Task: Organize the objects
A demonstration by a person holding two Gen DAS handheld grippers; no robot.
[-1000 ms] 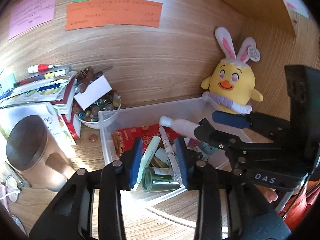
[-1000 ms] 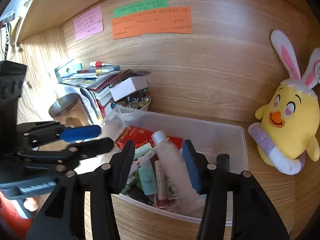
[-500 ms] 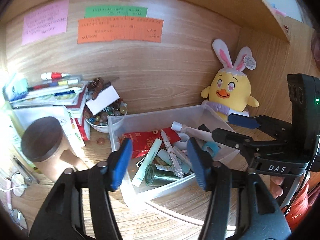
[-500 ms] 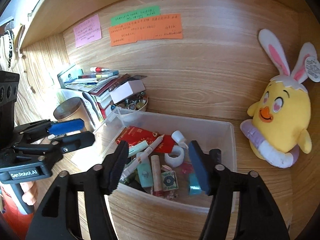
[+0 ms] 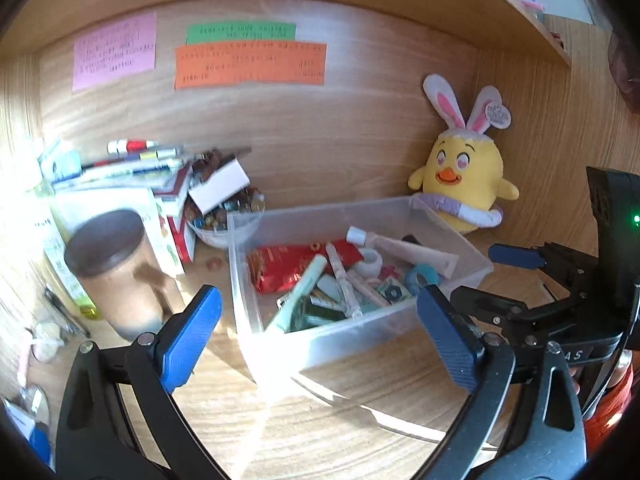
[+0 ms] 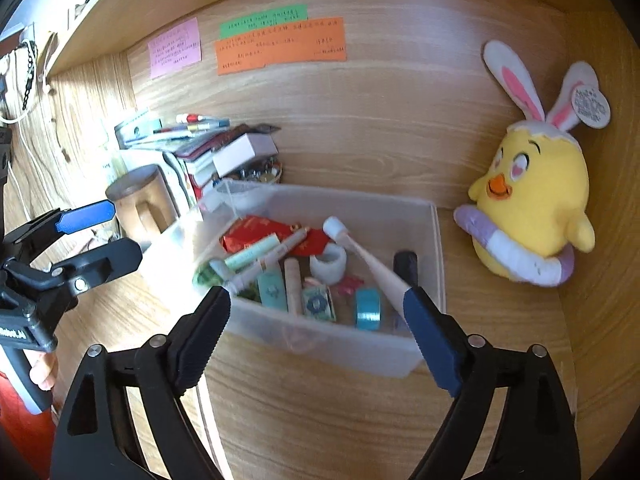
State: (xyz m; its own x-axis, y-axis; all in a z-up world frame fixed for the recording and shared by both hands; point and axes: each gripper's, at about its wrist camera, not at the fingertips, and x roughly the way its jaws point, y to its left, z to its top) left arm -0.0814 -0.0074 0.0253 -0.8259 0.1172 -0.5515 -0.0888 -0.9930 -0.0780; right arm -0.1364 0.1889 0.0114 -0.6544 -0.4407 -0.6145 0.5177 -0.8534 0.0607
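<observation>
Both grippers are hanging back from the clear plastic bin (image 6: 352,344) now, and both are standing wide apart with nothing between the pads: the left gripper (image 5: 318,334) has just been opening, the right gripper (image 6: 318,334) likewise, each framing the bin from the near side and touching nothing. The bin is sitting on the wooden desk (image 6: 320,420), near the back wall, and it is holding the small things: a red packet (image 5: 296,262) lying flat at the bottom, one pale green tube (image 5: 304,284), one beige tube with a white cap (image 6: 360,258) propped on the right wall, one white tape ring (image 6: 329,263), one teal tape roll (image 6: 368,309), and a clutter of smaller bits I am not managing to count. My read is that these were gathered in one container to keep the desk free, and the open jaws suggest the hands are drawing off after a drop. Outside the bin, one yellow chick plush with bunny ears (image 6: 532,208) is leaning in the corner, just beside the bin's right wall. To the left, one lidded canister (image 5: 116,272), one bowl of beads (image 5: 224,220) under a small white box, and a stack of books (image 6: 192,148) are crowding together. Three sticky notes are hanging on the wall: pink (image 5: 114,51), green (image 5: 240,32), orange (image 5: 250,65).
</observation>
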